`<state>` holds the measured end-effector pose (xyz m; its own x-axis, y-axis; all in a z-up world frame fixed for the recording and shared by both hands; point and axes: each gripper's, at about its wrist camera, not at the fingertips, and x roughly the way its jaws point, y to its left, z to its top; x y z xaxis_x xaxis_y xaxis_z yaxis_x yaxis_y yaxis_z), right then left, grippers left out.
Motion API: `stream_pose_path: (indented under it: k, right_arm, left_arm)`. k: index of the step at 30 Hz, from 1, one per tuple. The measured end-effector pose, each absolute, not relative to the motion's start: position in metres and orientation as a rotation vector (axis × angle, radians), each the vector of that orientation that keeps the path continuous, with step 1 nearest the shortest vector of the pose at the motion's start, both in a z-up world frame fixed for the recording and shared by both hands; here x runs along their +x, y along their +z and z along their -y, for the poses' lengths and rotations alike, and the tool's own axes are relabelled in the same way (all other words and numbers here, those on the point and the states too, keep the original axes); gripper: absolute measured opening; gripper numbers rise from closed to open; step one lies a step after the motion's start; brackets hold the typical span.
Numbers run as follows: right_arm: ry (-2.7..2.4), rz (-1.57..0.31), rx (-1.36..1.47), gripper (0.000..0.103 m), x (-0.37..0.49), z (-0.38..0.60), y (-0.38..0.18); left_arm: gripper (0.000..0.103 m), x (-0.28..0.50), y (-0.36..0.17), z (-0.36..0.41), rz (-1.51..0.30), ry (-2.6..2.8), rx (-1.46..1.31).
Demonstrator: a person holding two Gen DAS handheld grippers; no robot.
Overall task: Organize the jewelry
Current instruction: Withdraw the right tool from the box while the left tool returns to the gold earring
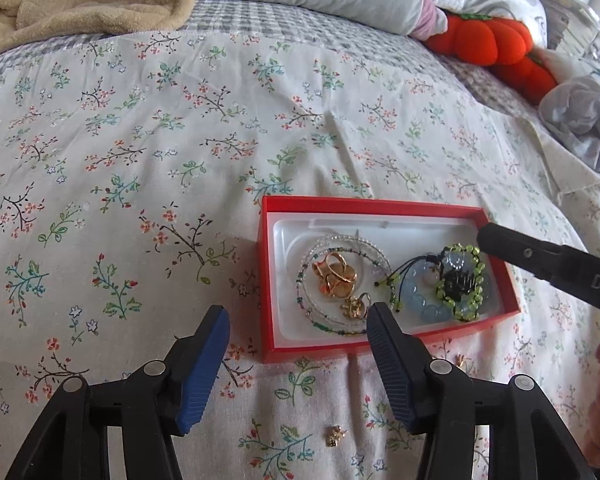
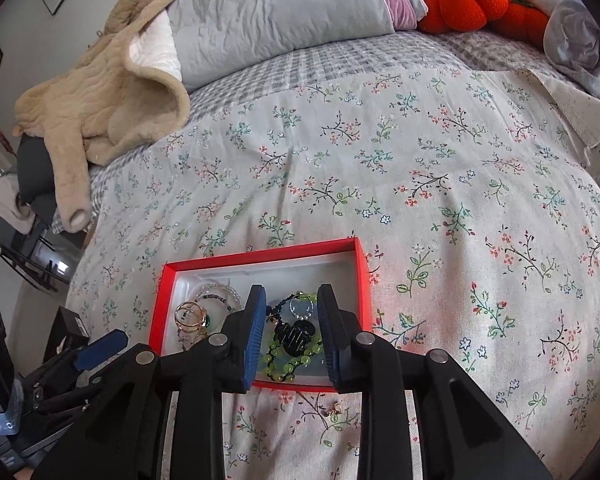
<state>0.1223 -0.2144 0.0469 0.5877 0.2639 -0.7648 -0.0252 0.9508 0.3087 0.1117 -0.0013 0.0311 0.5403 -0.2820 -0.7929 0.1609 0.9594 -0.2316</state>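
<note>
Ahead of the left tongs (image 1: 298,334), on the floral bedspread (image 1: 180,128), lies the red box (image 1: 266,280) with its white lining, its near-left corner between the blue pads, which stand wide apart and hold nothing. Inside the box, gold rings (image 1: 334,278) sit within a thin beaded strand (image 1: 312,312) just beyond the left tongs' right pad, and farther right lie a pale blue bead bracelet (image 1: 428,304) and a green bead bracelet (image 1: 466,276) around a black piece. The right tongs (image 2: 292,330) hover over the box's right half, pads apart on either side of the green bracelet, gripping nothing. Nearer than the box, between the left tongs' arms, a small gold charm (image 1: 334,436) rests on the bedspread.
</note>
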Motion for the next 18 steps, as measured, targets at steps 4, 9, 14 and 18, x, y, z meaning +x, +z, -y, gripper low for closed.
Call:
stream_pose_path:
  k: [4, 9, 14, 18]
  right_arm:
    - [0.188, -0.92, 0.268, 0.037, 0.108, 0.215, 0.056]
    - [0.19, -0.919, 0.241, 0.05, 0.089, 0.217, 0.061]
    - [0.173, -0.929, 0.217, 0.054, 0.071, 0.22, 0.062]
    - [0.154, -0.942, 0.209, 0.057, 0.06, 0.223, 0.06]
  left_arm:
    - [0.066, 0.103, 0.034, 0.003, -0.96, -0.254, -0.121]
    - [0.072, 0.089, 0.035, 0.005, -0.956, -0.241, -0.088]
    - [0.078, 0.075, 0.035, 0.007, -0.957, -0.229, -0.064]
    - [0.081, 0.064, 0.035, 0.008, -0.959, -0.224, -0.04]
